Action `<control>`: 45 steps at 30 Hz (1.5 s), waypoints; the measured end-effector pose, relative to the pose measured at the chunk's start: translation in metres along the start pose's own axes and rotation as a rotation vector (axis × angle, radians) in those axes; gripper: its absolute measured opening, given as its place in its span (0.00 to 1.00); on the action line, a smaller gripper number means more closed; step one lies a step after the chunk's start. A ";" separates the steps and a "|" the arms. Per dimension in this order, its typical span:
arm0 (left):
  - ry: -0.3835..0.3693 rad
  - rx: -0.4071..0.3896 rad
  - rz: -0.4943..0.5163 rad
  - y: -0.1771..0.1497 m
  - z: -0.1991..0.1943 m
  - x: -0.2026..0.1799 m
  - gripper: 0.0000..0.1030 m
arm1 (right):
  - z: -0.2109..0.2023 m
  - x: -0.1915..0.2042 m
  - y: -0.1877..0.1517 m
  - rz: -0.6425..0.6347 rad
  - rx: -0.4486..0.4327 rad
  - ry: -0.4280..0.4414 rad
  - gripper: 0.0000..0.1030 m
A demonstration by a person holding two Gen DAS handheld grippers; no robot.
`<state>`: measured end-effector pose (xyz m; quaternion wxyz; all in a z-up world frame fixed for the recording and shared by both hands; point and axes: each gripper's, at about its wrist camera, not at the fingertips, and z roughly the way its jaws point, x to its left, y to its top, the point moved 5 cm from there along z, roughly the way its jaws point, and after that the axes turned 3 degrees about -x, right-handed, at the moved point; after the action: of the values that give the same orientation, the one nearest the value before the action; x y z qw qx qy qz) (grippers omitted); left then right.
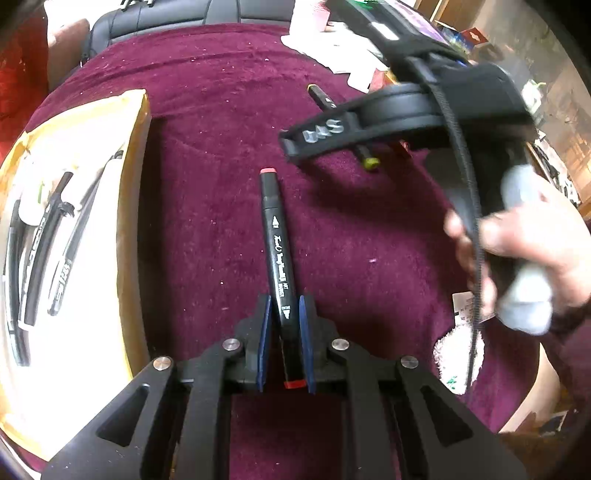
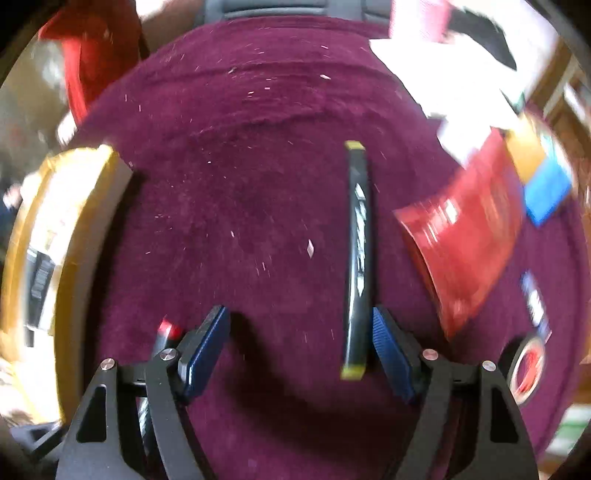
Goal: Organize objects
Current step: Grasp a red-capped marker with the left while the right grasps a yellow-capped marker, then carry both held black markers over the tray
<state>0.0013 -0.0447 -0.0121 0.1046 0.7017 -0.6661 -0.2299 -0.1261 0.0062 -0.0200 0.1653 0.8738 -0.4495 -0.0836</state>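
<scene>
My left gripper point(image 1: 284, 314) is shut on a black marker with red caps point(image 1: 275, 236), which points away over the maroon cloth. A second black marker with yellow-green caps point(image 2: 357, 258) lies on the cloth; in the left wrist view point(image 1: 367, 157) it is partly hidden under the right gripper body. My right gripper point(image 2: 299, 332) is open, with the yellow-capped marker just inside its right finger point(image 2: 391, 354). The red marker's cap point(image 2: 168, 330) shows beside the right gripper's left finger. A yellow-rimmed white tray point(image 1: 136, 155) at the left holds several black markers point(image 1: 44, 254).
The maroon cloth point(image 1: 221, 110) covers the table. A red booklet point(image 2: 465, 236), white papers point(image 1: 332, 48) and blue and orange items point(image 2: 543, 184) lie at the right. A black chair back point(image 1: 147, 18) stands behind the table. The right wrist view is motion-blurred.
</scene>
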 end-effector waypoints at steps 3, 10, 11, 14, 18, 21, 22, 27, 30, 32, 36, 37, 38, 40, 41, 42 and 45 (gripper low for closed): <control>-0.009 -0.006 -0.019 -0.001 0.001 0.001 0.13 | -0.001 0.008 0.009 -0.040 -0.027 -0.025 0.35; -0.051 0.014 -0.078 -0.001 0.006 0.008 0.13 | -0.013 -0.001 -0.007 -0.001 0.000 0.060 0.12; -0.058 0.015 -0.085 -0.001 0.006 0.009 0.13 | -0.016 -0.008 -0.013 0.029 0.012 0.079 0.12; -0.066 0.008 -0.095 0.001 0.007 0.011 0.13 | -0.029 -0.036 -0.041 0.116 0.034 0.133 0.12; -0.055 0.000 -0.082 0.003 0.009 0.007 0.13 | -0.044 -0.061 -0.077 0.213 0.066 0.183 0.12; -0.046 0.009 -0.068 0.011 0.013 0.005 0.13 | -0.050 -0.070 -0.101 0.258 0.092 0.205 0.13; -0.038 0.015 -0.059 0.015 0.015 0.004 0.13 | -0.051 -0.070 -0.105 0.261 0.094 0.207 0.13; -0.018 0.046 -0.034 0.028 0.023 -0.003 0.25 | -0.059 -0.071 -0.094 0.251 0.040 0.151 0.48; 0.009 0.051 0.027 0.033 0.028 -0.013 0.38 | -0.068 -0.070 -0.077 0.232 -0.021 0.111 0.59; 0.034 0.040 0.085 0.036 0.033 -0.023 0.52 | -0.067 -0.068 -0.069 0.193 -0.038 0.070 0.59; 0.103 -0.039 0.192 0.032 0.038 -0.037 0.54 | -0.045 -0.060 -0.066 0.149 0.010 0.003 0.56; 0.095 -0.051 0.191 0.031 0.037 -0.035 0.49 | -0.036 -0.055 -0.068 0.152 0.029 0.008 0.56; 0.089 -0.057 0.185 0.031 0.035 -0.032 0.30 | -0.036 -0.052 -0.069 0.140 0.002 -0.014 0.50; 0.047 -0.039 0.138 0.033 0.032 -0.020 0.12 | -0.036 -0.046 -0.072 0.111 -0.019 -0.029 0.45; -0.002 -0.017 0.081 0.034 0.030 -0.011 0.12 | -0.038 -0.046 -0.073 0.117 -0.023 -0.021 0.40; -0.015 -0.016 0.064 0.035 0.027 -0.007 0.12 | -0.038 -0.048 -0.073 0.123 -0.024 -0.018 0.29; -0.022 -0.039 0.032 0.036 0.015 0.002 0.12 | -0.041 -0.061 -0.073 0.201 -0.023 0.074 0.12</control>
<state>-0.0380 -0.0480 -0.0094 0.1147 0.6864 -0.6736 -0.2489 -0.0941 0.1045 -0.0085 0.1995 0.8248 -0.5276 -0.0397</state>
